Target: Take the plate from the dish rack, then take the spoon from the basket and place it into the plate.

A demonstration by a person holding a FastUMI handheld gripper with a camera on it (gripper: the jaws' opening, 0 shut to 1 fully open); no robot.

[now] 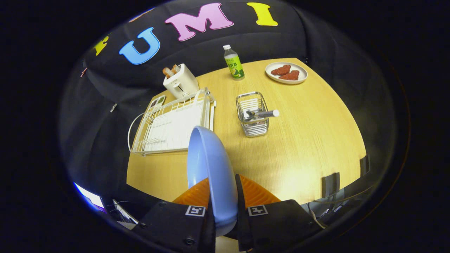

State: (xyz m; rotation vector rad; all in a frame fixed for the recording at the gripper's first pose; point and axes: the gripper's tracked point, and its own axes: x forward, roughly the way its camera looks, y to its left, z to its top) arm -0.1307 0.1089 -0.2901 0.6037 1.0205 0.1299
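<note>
The light blue plate stands on edge between the two orange fingers, which press on it from both sides, so the gripper is closed down to the plate's thickness and carries it above the near part of the table. Beyond the plate's upper rim sits the white wire dish rack, its slots bare. To the right of the rack, well apart from the plate, stands the wire basket, with the spoon lying across its top, the pale handle end jutting out over the right side. The table is pale wood-grain with a rounded-looking edge, and black cloth walls close in the booth behind it. Behind the rack stands a white toaster with toast in its slots, and a small dark flat thing lies beside it, perhaps a phone. Farther back a clear bottle with a green label stands upright; its print is too small to read. At the far right corner rests a white dish holding two reddish-brown pieces. Nothing stands between the fingers and the basket except bare tabletop.
</note>
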